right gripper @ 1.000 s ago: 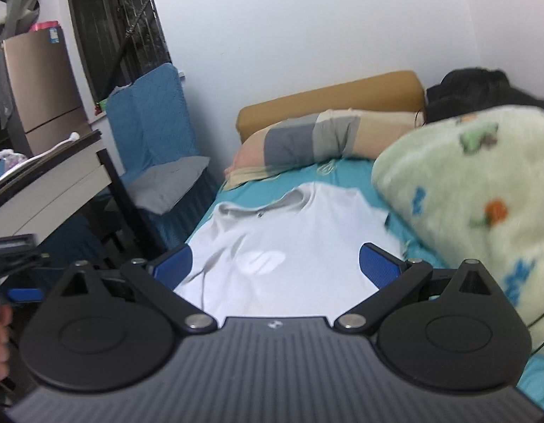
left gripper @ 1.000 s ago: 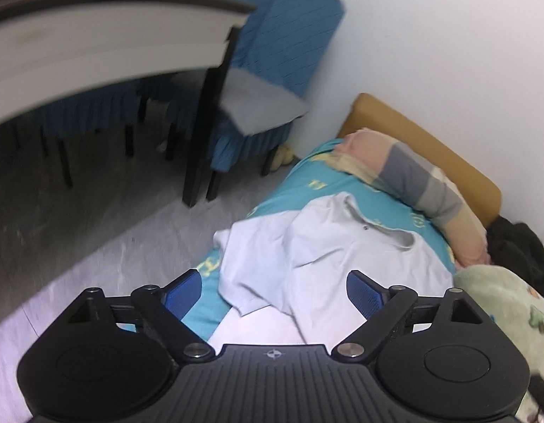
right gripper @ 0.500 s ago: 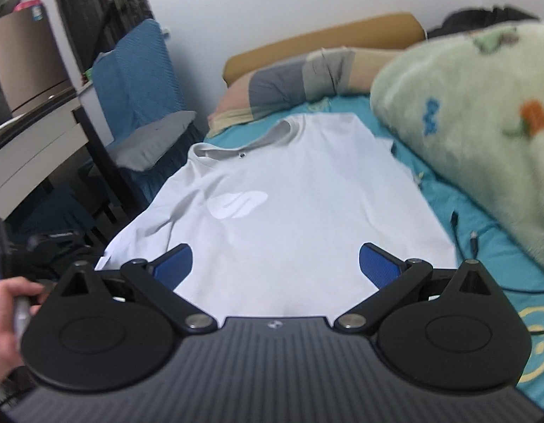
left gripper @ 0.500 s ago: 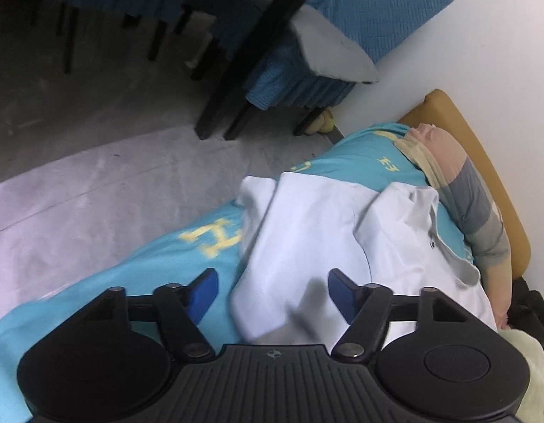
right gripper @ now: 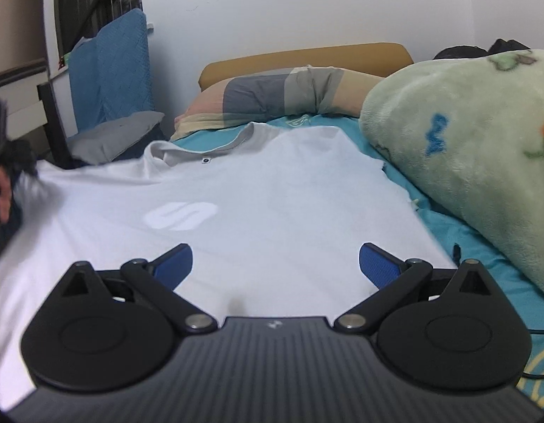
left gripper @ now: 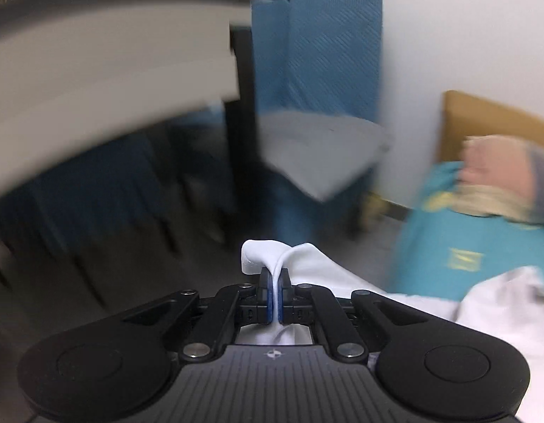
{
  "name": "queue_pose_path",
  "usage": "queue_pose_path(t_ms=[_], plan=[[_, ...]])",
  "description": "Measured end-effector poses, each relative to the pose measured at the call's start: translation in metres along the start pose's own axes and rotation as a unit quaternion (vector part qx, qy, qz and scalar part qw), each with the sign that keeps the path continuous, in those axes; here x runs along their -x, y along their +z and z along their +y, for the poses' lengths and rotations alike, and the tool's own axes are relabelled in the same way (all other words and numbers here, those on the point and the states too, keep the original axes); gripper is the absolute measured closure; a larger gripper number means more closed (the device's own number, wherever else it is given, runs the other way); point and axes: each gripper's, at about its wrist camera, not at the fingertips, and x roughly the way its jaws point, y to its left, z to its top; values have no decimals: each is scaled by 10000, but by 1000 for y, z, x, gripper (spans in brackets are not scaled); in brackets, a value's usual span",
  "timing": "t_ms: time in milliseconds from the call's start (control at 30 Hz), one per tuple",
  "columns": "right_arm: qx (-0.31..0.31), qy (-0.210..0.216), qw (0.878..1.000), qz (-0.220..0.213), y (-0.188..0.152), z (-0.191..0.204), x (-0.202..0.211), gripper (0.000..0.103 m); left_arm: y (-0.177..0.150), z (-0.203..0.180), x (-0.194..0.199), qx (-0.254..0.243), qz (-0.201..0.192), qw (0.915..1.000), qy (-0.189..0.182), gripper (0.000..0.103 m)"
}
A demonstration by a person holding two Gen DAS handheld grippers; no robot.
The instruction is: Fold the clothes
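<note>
Left wrist view: the left gripper (left gripper: 275, 294), fingers (left gripper: 268, 296) clamped together on a pinched fold at the edge of the white short-sleeved polo shirt (left gripper: 328, 275), which bunches above the blue pads; background blurred. Right wrist view: the same shirt (right gripper: 272, 204) lies spread face-up on the bed's turquoise sheet (right gripper: 444, 222), grey collar (right gripper: 243, 139) toward the striped pillow (right gripper: 272, 95) and tan headboard (right gripper: 307, 56), a pale chest logo (right gripper: 180, 215) showing. The right gripper (right gripper: 275, 264) hovers over the hem, fingers (right gripper: 377, 264) wide apart, holding nothing. A pale green fleece blanket (right gripper: 465, 148) is heaped beside the shirt at right; a blue-covered chair (right gripper: 110, 70) stands at left.
</note>
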Motion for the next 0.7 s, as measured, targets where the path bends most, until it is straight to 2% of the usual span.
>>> queue_pose_path(t_ms=[67, 167, 233, 267, 333, 433, 567, 633, 700], plan=[[65, -14, 10000, 52, -1, 2, -6, 0, -2, -5, -13, -18, 288, 9996, 42, 97], [-18, 13, 9999, 108, -1, 1, -9, 0, -17, -3, -9, 165, 658, 9975, -210, 80], [27, 8, 10000, 72, -1, 2, -8, 0, -30, 2, 4, 255, 928, 9947, -351, 58], [40, 22, 10000, 57, 0, 2, -8, 0, -38, 7, 14, 313, 1153, 9917, -483, 57], [46, 72, 10000, 14, 2, 3, -5, 0, -56, 21, 46, 385, 1593, 9831, -821, 56], [100, 131, 9998, -87, 5, 4, 3, 0, -88, 53, 107, 178, 2141, 9695, -1177, 52], [266, 174, 9990, -302, 9, 7, 20, 0, -136, 95, 193, -101, 2911, 9420, -1667, 50], [313, 189, 9987, -369, 10, 6, 30, 0, -165, 108, 227, -136, 3244, 9296, -1746, 49], [325, 201, 9985, -380, 10, 3, 41, 0, -192, 116, 249, 17, 3616, 9177, -1647, 49]])
